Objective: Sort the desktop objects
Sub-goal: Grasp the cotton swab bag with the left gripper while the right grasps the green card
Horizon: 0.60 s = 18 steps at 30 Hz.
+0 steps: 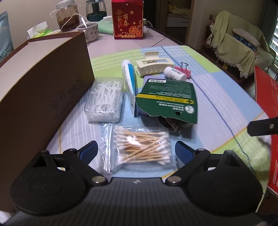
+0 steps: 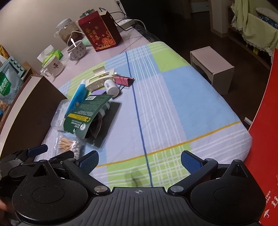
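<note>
Left tongs (image 1: pixel 134 149) wide around swabs (image 1: pixel 142 147); right tongs (image 2: pixel 139 160) wide, empty. Sorting barely begun; pile unsorted on worktop (image 2: pixel 182 97).

At the far end of the table stands a red gift box (image 1: pixel 127 19) with gold lettering, upright, with a glass jar (image 1: pixel 67 16) of brown contents and a patterned mug (image 1: pixel 90 31) to its left. A white mug (image 2: pixel 53 67) and a tissue pack (image 2: pixel 52 54) sit nearer the wall. Beyond the table edge, a small white stool (image 2: pixel 212 68) stands on the dark floor, and a chair draped in green cloth (image 1: pixel 232 41) is further back.
</note>
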Motion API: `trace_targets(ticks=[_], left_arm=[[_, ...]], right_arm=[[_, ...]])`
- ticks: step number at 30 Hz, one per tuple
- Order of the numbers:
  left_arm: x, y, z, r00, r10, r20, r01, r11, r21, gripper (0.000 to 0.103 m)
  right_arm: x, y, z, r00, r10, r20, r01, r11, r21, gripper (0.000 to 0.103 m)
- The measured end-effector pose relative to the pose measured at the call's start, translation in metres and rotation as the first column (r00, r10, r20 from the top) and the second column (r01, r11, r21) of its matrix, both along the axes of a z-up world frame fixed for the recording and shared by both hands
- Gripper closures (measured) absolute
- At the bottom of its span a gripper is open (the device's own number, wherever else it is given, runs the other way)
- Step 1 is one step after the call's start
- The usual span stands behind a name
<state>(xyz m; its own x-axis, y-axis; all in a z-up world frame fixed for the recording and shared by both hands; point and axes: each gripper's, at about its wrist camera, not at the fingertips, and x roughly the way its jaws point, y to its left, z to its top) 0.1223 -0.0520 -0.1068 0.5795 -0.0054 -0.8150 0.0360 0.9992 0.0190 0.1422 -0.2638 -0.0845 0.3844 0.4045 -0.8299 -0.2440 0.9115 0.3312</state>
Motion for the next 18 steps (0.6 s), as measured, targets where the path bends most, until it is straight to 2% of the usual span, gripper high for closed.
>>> trace_targets(ticks=[2, 7, 8, 9, 12, 16, 18], left_arm=[[0.005, 0.002, -0.005, 1.0, -0.002, -0.002, 0.002, 1.0, 0.0, 0.01], [0.006, 0.005, -0.011, 0.999, -0.043, 0.007, 0.043, 0.999, -0.027, 0.027], [0.005, 0.006, -0.01, 0.999, -0.053, 0.014, 0.053, 0.998, -0.03, 0.034], [0.003, 0.006, -0.009, 0.998, -0.062, 0.02, 0.063, 0.998, -0.032, 0.037], [-0.002, 0.008, -0.008, 0.997, -0.074, 0.027, 0.074, 0.997, -0.024, 0.038], [-0.01, 0.013, -0.005, 0.998, -0.062, 0.02, 0.062, 0.998, -0.016, 0.042], [-0.014, 0.017, -0.004, 0.999, -0.043, 0.01, 0.043, 0.999, -0.014, 0.042]], right_arm=[[0.004, 0.0, -0.001, 1.0, 0.001, -0.005, -0.001, 1.0, 0.007, 0.0], [0.017, 0.001, -0.004, 1.0, 0.01, -0.03, -0.008, 0.998, 0.065, 0.0], [0.02, 0.002, -0.004, 0.999, 0.012, -0.036, -0.009, 0.996, 0.089, 0.0], [0.024, 0.002, -0.005, 0.999, 0.014, -0.042, -0.009, 0.993, 0.114, 0.0], [0.036, 0.005, -0.008, 0.998, 0.003, -0.06, 0.009, 0.98, 0.197, 0.0], [0.059, 0.012, -0.021, 0.989, 0.007, -0.147, 0.046, 0.936, 0.35, 0.001], [0.07, 0.017, -0.03, 0.98, 0.012, -0.198, 0.073, 0.906, 0.417, 0.023]])
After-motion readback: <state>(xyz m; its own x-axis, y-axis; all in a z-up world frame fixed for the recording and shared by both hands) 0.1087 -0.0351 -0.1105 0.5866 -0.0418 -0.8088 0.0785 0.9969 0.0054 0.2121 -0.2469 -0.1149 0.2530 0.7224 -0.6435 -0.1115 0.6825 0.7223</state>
